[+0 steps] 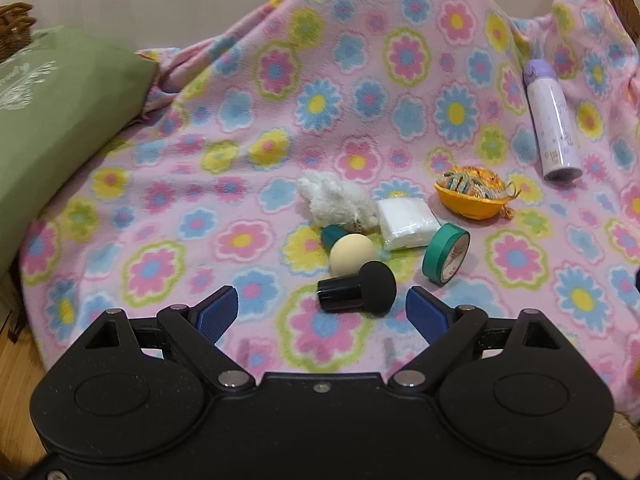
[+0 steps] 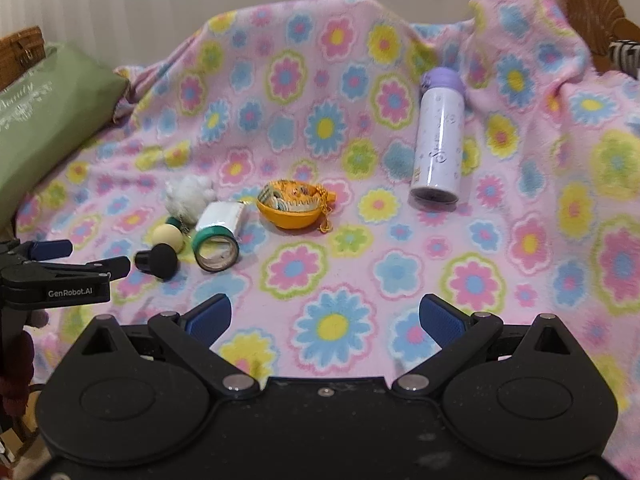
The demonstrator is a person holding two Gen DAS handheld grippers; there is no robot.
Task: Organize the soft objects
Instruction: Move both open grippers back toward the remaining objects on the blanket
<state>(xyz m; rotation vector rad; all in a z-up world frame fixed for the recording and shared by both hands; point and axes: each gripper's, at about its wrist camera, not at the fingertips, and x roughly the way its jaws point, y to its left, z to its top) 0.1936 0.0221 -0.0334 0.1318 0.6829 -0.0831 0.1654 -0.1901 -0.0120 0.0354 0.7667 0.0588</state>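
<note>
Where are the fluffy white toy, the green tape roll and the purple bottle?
fluffy white toy (image 1: 336,198): left wrist view, middle of its fur.
green tape roll (image 2: 216,249): right wrist view, its rim, top edge.
purple bottle (image 2: 438,140): right wrist view, middle of its body.

Fleece blanket (image 1: 280,100): soft, matt, napped. Plush toy (image 1: 336,200): fluffy white pile. Bottle (image 2: 440,136): smooth, glossy. Tape roll (image 1: 446,254): smooth, slightly glossy. Basket (image 2: 22,54): woven wicker.

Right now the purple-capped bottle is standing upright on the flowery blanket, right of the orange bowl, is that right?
Not quite. The purple-capped bottle is lying on its side on the flowery blanket, not standing upright, as the right wrist view shows. It is indeed right of the orange bowl.
</note>
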